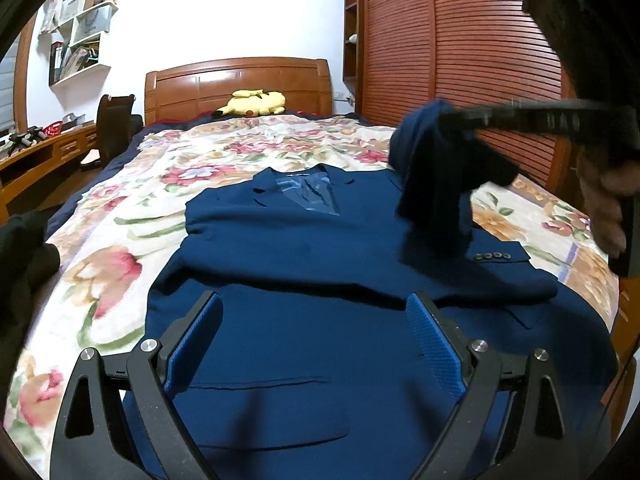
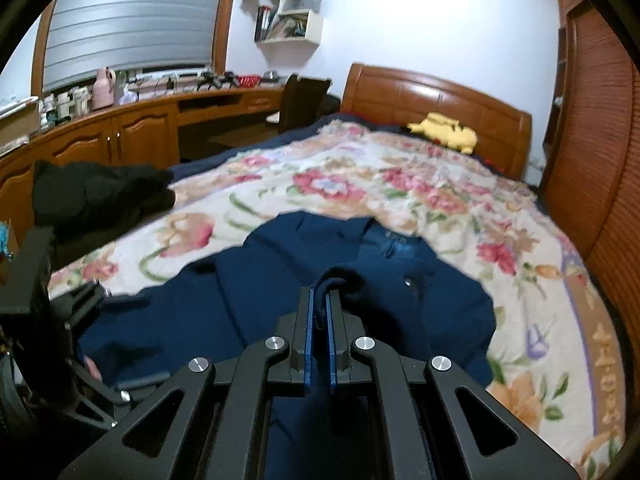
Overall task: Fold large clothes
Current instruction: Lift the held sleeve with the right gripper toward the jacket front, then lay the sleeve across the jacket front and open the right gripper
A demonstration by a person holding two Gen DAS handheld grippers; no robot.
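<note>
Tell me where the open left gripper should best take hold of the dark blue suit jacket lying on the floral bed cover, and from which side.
Probably the bottom hem of the dark blue suit jacket, nearest the open left gripper, coming from the foot of the bed. The body lies flat there, while the right gripper already lifts one sleeve above the floral bed cover.

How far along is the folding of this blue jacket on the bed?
Early to midway. Done: the blue jacket lies spread flat on the floral bedspread, one sleeve laid across its front. In hand: the right gripper is shut on a raised bunch of jacket cloth, while the left gripper hovers open above the lower part. Left: lay that fold down, then fold the body.
</note>
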